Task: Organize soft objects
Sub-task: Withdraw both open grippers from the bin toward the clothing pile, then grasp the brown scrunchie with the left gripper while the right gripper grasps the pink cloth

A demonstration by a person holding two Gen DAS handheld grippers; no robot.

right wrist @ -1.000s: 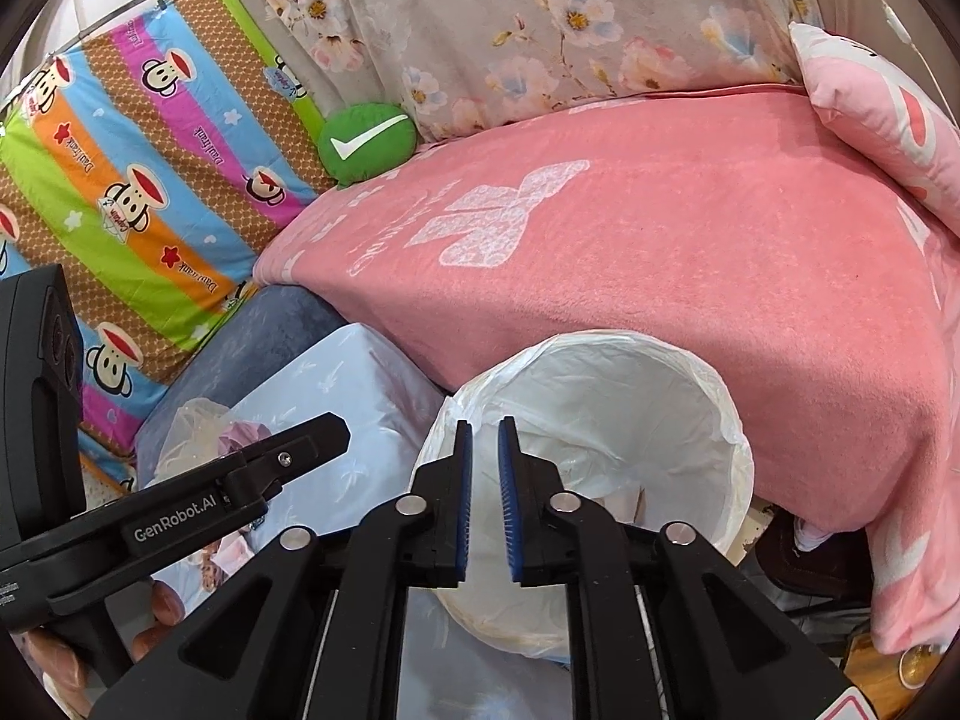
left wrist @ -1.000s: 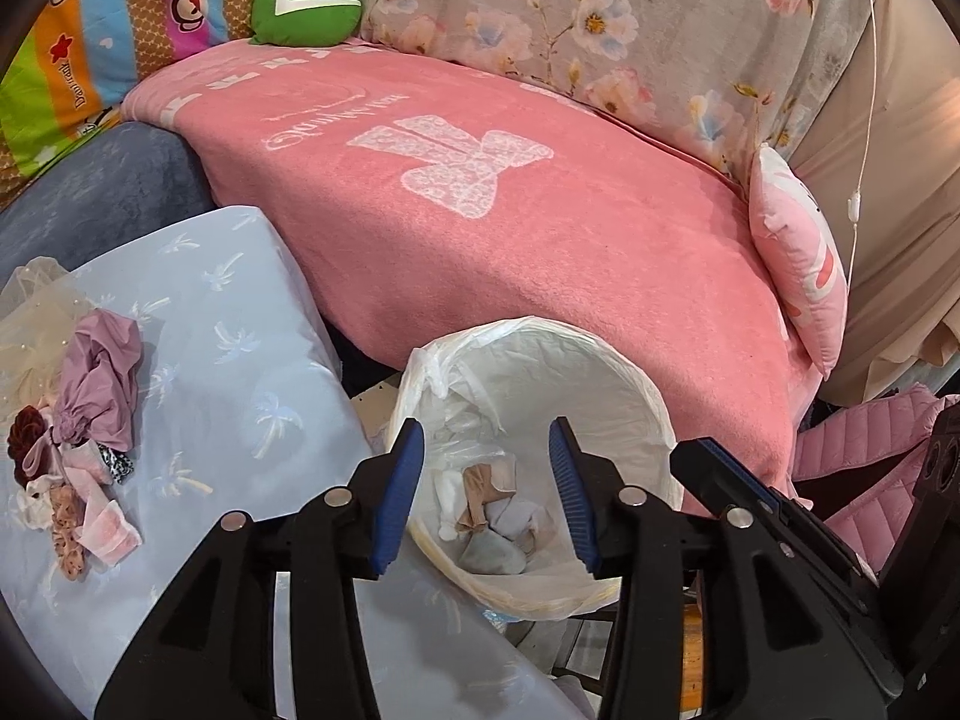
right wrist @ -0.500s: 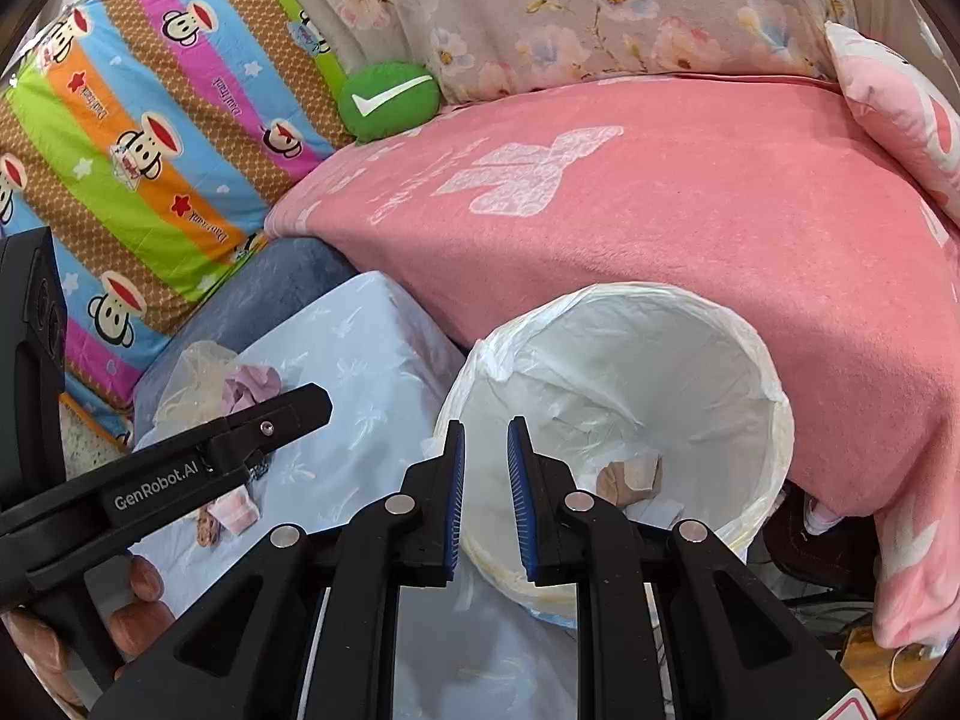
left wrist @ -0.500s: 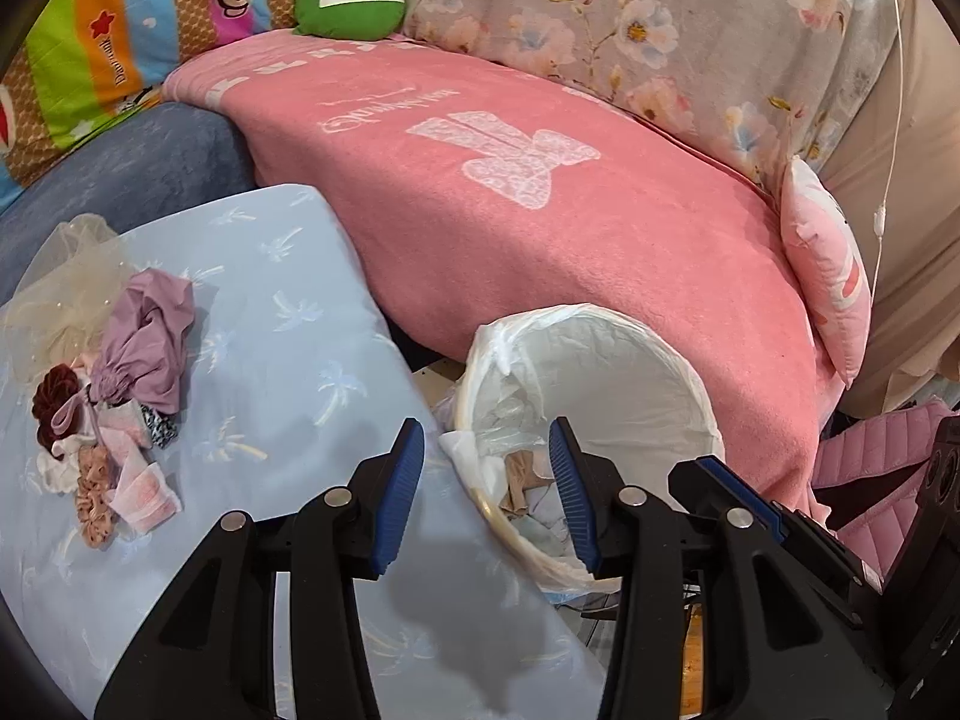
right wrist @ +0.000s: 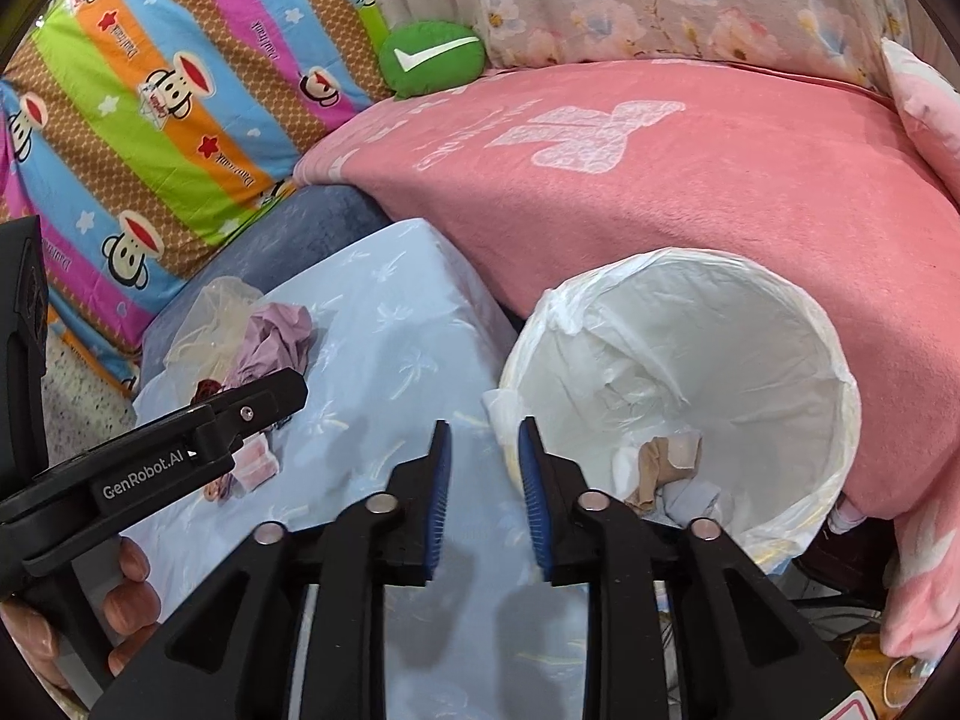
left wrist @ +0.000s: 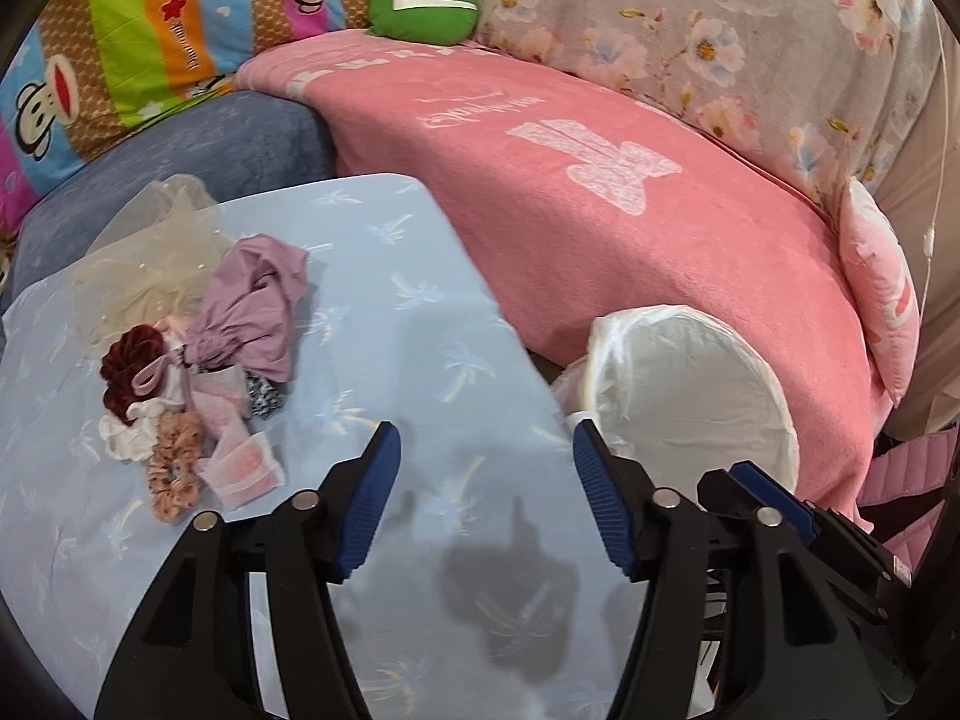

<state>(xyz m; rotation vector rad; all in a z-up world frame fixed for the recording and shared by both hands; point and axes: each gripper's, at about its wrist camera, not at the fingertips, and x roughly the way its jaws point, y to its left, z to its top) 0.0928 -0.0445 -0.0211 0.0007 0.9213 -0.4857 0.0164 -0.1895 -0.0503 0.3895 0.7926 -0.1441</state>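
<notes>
A heap of soft items lies on the light-blue cloth (left wrist: 384, 324): a mauve garment (left wrist: 252, 306), a sheer beige fabric (left wrist: 150, 252), a dark red scrunchie (left wrist: 129, 360), a peach scrunchie (left wrist: 174, 462) and a pink-white pad (left wrist: 243, 471). My left gripper (left wrist: 483, 498) is open and empty above the cloth, right of the heap. My right gripper (right wrist: 483, 480) is open with a narrow gap, empty, over the cloth's edge beside the white-lined bin (right wrist: 690, 396). Tan and pale items (right wrist: 666, 468) lie in the bin's bottom. The left gripper's arm (right wrist: 150, 456) shows in the right wrist view.
A pink blanket (left wrist: 630, 210) covers the sofa behind the cloth and bin (left wrist: 690, 396). A green cushion (left wrist: 423, 3), a striped cartoon cover (right wrist: 150, 90), a floral cover (left wrist: 720, 42) and a pink pillow (left wrist: 882, 294) surround it. A hand (right wrist: 129, 594) holds the left gripper.
Both grippers swung left from over the bin toward the blue cloth and the heap. The left gripper's jaws spread wider. The right gripper opened from nearly shut to a narrow gap.
</notes>
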